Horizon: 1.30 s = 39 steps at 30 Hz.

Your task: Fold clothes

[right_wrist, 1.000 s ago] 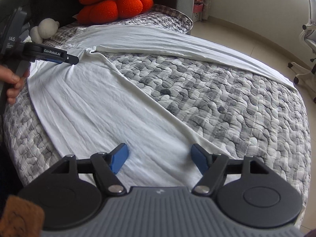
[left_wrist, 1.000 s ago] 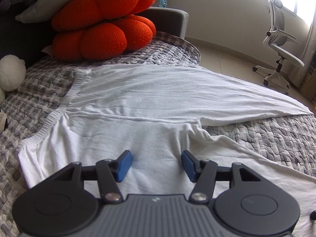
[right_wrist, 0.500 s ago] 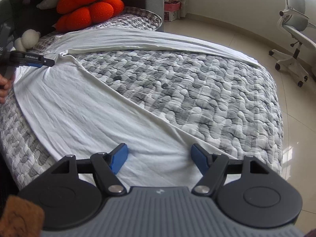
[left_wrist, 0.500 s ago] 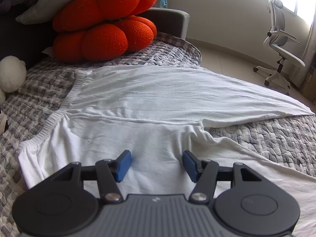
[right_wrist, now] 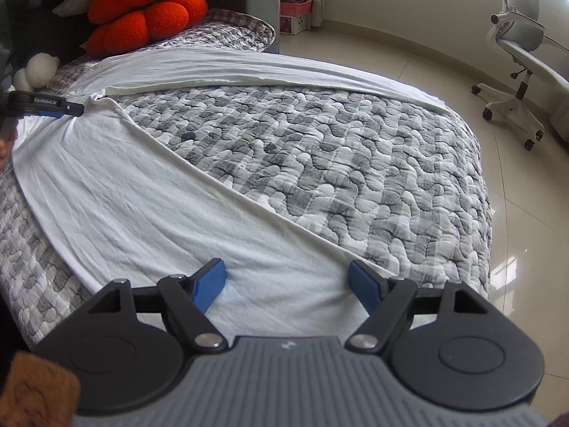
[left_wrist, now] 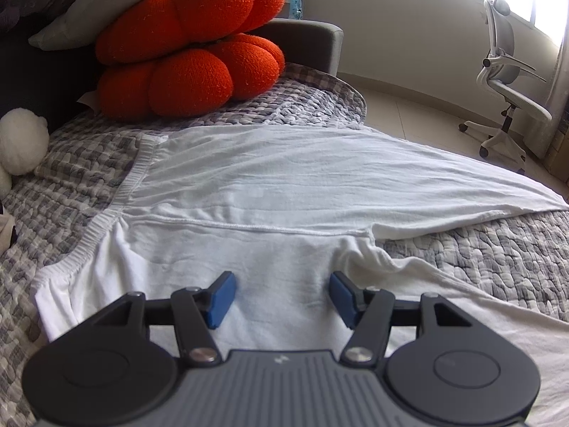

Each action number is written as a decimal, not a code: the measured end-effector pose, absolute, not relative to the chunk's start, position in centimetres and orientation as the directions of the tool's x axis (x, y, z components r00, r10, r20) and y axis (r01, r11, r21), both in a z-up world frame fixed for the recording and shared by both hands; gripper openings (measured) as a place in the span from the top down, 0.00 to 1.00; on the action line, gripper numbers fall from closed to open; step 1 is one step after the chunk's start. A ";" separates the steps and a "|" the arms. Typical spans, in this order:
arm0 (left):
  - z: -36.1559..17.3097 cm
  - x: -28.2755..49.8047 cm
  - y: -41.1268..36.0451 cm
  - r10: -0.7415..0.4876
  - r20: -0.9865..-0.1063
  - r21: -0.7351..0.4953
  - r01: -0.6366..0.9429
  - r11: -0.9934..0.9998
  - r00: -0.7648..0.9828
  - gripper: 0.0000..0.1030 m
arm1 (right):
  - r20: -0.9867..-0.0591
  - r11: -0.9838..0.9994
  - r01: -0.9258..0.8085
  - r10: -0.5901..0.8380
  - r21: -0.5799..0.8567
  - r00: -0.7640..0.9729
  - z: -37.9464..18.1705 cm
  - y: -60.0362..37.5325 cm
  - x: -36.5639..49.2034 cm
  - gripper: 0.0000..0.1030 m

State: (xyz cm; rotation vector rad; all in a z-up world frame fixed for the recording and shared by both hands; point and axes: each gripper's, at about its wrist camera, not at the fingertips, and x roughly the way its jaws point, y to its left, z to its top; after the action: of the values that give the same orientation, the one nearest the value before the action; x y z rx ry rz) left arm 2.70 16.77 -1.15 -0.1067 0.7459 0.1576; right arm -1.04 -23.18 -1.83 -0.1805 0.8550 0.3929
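**White trousers spread on the bed, both tongs open above them**

The left tongs (left_wrist: 282, 297) stand with their blue pads (left_wrist: 221, 299) wide apart and nothing between them, held just over the upper part of the white trousers (left_wrist: 284, 185), near where the two legs part. From the right wrist view the same tongs (right_wrist: 67, 108) come in from the left edge at the crotch, level with the cloth; whether the tips touch it cannot be told. A bit of a hand (right_wrist: 5, 142) shows at that edge.

The right tongs (right_wrist: 290, 284) are also wide open and grip nothing, their pads (right_wrist: 209, 281) above the near trouser leg toward its lower end.

The trousers lie flat on a grey and white quilt (right_wrist: 355, 163), waistband (left_wrist: 117, 195) toward the head of the bed, legs spread in a V with bare quilt between them. The far leg (right_wrist: 266, 67) runs along the bed's far edge.

Past the waistband sit an orange cushion (left_wrist: 192, 53) and a white soft toy (left_wrist: 19, 142). A white office chair (right_wrist: 522, 57) stands on the tiled floor (right_wrist: 409, 46), well apart from the bed
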 end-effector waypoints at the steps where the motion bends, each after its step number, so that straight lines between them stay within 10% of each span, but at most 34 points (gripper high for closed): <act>1: -0.9 2.6 16.7 0.110 -0.678 -0.040 -0.186 0.982 0.727 0.45 | -0.754 0.914 -0.405 0.270 0.005 0.598 -1.5 -23.1 -1.1 0.23; 15: 0.5 -1.1 11.0 -0.010 -0.647 -0.033 -0.015 0.999 0.762 0.46 | -0.759 0.882 -0.472 0.308 0.001 0.573 -1.3 -20.1 -1.6 0.23; 39: 0.4 -3.7 15.1 -0.029 -0.695 -0.222 -0.176 0.959 0.718 0.48 | -0.755 0.868 -0.494 0.291 -0.050 0.587 -0.8 -18.9 -1.7 0.19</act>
State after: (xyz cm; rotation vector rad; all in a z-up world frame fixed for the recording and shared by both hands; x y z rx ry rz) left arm -3.68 15.07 0.40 -0.2825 0.7678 0.0820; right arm -1.71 -18.85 -0.83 -0.2679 0.8249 0.4638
